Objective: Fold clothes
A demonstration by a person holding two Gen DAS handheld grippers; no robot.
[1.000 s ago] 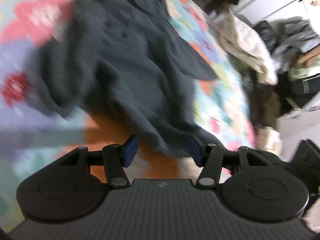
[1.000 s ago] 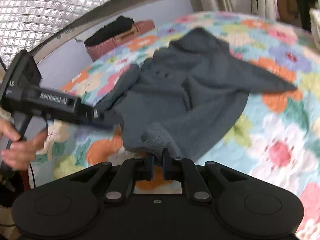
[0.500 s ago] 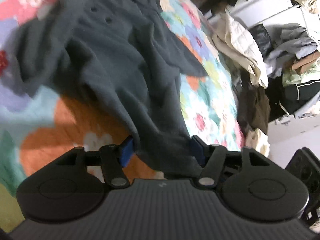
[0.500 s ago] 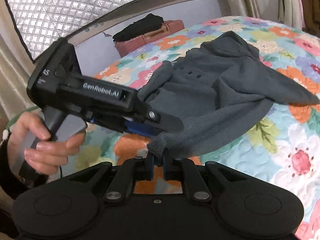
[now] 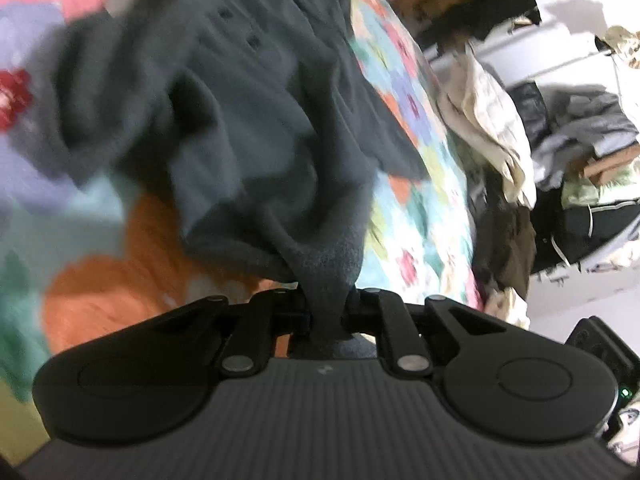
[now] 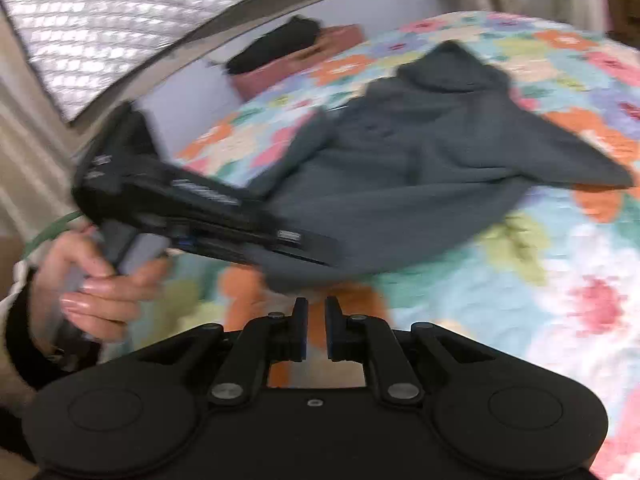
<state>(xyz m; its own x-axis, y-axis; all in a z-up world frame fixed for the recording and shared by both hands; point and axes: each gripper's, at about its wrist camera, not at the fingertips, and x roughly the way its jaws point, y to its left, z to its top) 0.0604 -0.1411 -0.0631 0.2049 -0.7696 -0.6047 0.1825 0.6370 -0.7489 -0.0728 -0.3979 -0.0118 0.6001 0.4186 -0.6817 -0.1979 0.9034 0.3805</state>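
Note:
A dark grey button-front top (image 5: 248, 120) lies crumpled on a floral quilt (image 5: 92, 292). My left gripper (image 5: 326, 316) is shut on its near hem, which bunches between the fingers. In the right wrist view the same top (image 6: 420, 176) spreads across the quilt (image 6: 560, 280), one sleeve stretched right. My right gripper (image 6: 316, 328) is narrowly open and holds nothing, just short of the hem. The left gripper's body (image 6: 208, 216) crosses that view from the left, held by a hand (image 6: 100, 280).
A heap of clothes (image 5: 572, 184) lies beside the bed on the right. A reddish case with a black garment (image 6: 296, 60) sits at the far end below a quilted silver window cover (image 6: 120, 20).
My left gripper has closed on the hem from open. My right gripper has let go of the hem and parted slightly, and the fabric has slipped out of it.

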